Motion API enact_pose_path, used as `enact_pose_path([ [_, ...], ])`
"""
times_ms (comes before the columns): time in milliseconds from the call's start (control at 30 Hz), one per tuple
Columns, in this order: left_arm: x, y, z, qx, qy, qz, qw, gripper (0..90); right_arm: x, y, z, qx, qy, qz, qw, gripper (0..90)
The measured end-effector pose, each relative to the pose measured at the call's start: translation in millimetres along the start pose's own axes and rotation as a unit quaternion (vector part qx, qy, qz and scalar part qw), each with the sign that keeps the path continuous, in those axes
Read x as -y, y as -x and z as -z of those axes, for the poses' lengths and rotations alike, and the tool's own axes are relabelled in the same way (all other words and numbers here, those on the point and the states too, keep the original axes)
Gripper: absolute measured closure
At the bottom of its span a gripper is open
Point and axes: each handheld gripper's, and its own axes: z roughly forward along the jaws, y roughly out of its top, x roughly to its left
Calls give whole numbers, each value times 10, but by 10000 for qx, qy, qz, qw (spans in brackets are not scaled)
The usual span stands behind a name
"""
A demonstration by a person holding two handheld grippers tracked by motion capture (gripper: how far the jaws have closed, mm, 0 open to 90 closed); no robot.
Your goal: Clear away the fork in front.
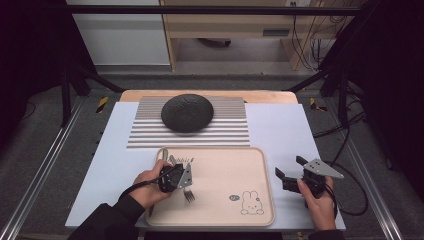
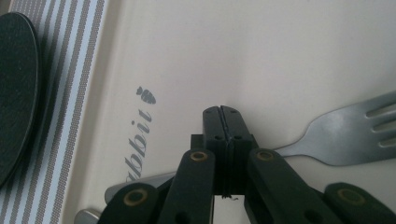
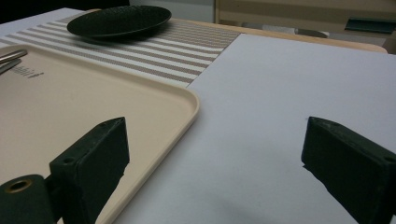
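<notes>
A beige tray (image 1: pixel 225 170) with a rabbit print lies at the table's front. A steel fork (image 1: pixel 189 195) rests on its left part, tines toward me. My left gripper (image 1: pixel 181 181) hovers just over that fork. In the left gripper view my left gripper (image 2: pixel 222 116) has its jaws pressed together with nothing seen between them, and the fork (image 2: pixel 345 140) runs crosswise beneath them. More cutlery (image 1: pixel 171 159) lies at the tray's far left corner. My right gripper (image 1: pixel 289 168) is held open over the white mat, right of the tray (image 3: pixel 70 102). My right gripper (image 3: pixel 215 163) holds nothing.
A black plate (image 1: pixel 187 113) sits on a striped placemat (image 1: pixel 150 132) behind the tray; the same black plate (image 3: pixel 119 19) shows far off in the right gripper view. A white mat (image 1: pixel 280 130) covers the table. A black frame stands around the table.
</notes>
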Motion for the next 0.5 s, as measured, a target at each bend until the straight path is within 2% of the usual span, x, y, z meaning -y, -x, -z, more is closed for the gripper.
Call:
enact_pose_path([
  [500, 151, -14, 78, 17, -46, 93, 9999, 900, 1, -3, -6, -21, -11, -2, 10000, 76],
])
